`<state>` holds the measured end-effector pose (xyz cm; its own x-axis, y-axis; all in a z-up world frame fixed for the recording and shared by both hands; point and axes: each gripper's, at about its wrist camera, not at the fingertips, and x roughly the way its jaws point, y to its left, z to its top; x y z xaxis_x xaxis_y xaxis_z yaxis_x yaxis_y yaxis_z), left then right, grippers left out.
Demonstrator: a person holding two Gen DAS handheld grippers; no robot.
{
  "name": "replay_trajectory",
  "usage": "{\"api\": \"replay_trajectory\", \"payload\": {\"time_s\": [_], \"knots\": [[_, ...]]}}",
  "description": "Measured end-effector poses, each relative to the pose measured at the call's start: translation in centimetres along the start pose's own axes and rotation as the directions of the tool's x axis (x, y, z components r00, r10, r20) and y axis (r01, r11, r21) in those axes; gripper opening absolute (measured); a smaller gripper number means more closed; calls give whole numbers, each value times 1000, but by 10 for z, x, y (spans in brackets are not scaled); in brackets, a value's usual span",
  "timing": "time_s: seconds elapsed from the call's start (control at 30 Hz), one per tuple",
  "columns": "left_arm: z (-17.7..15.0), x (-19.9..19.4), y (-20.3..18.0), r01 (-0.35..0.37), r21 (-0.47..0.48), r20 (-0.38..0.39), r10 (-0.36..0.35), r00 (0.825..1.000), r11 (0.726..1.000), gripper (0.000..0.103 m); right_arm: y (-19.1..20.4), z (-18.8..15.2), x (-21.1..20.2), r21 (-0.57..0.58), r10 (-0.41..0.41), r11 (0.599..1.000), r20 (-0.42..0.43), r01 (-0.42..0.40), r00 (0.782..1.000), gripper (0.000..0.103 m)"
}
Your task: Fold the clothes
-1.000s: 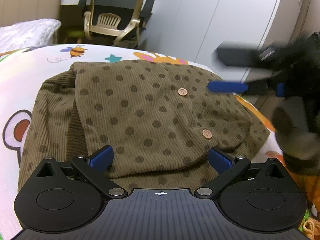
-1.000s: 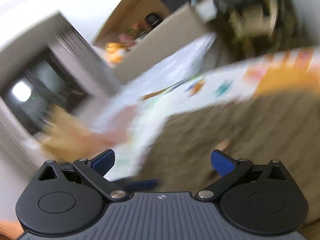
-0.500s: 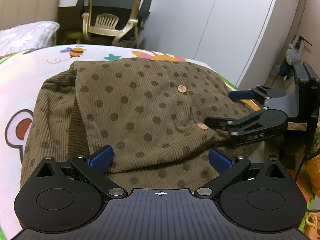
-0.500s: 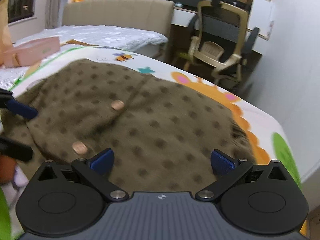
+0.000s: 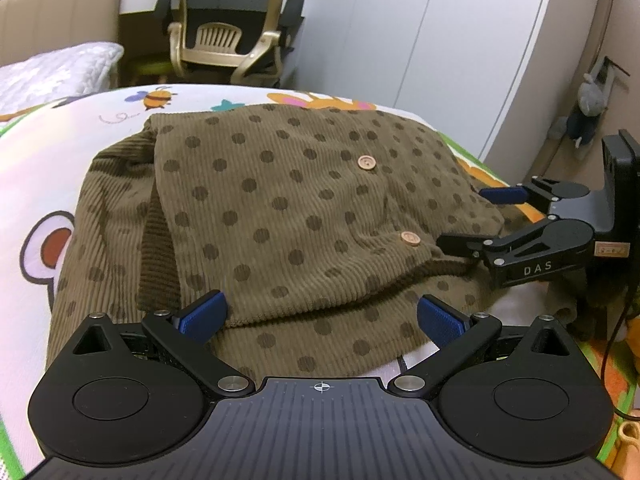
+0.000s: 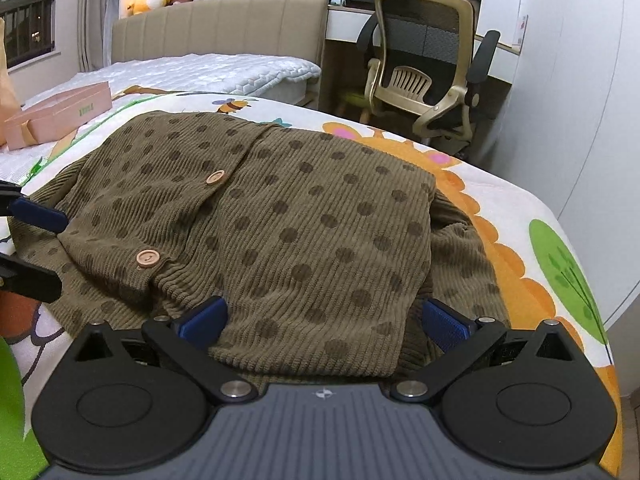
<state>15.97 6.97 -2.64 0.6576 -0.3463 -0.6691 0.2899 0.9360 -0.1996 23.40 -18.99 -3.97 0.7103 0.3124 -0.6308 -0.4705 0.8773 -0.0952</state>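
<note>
Left wrist view: we log one cardigan [image 5: 288, 216] — olive-brown ribbed knit, darker polka dots, two pale wooden buttons [image 5: 367, 163] — lying folded on a cartoon-print sheet [image 5: 36, 152]. A ribbed band runs down its left side. Our left gripper [image 5: 318, 314] hangs over the near hem, tongs spread wide, nothing between them. The right gripper [image 5: 476, 216] sits at the garment's right edge, fingers apart.

Right wrist view: same cardigan [image 6: 304, 224], top layer doubled over, a sleeve [image 6: 460, 248] showing beneath at right. Our right gripper [image 6: 322, 318] — tongs spread, empty, over the near edge. Pink box [image 6: 56, 114] well apart, far left.
</note>
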Motion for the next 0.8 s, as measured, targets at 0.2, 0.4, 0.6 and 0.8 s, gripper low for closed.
{"api": "replay_trajectory", "payload": {"time_s": [0.2,0.4,0.6,0.8], "knots": [[17,-11,3,73,-60,40,-71,997,995,103,0,-1,1,-3,-3,1000,1,3,1000,103],[31,2,8,-37,-72,33,39,999,997,103,0,-1,0,1,-2,1000,3,2,1000,103],[12,8,0,-91,30,-27,92,995,995,103,0,-2,0,5,0,1000,6,0,1000,103],[4,-4,0,-64,59,-80,69,994,996,103,2,-2,0,1,-4,1000,6,4,1000,103]]}}
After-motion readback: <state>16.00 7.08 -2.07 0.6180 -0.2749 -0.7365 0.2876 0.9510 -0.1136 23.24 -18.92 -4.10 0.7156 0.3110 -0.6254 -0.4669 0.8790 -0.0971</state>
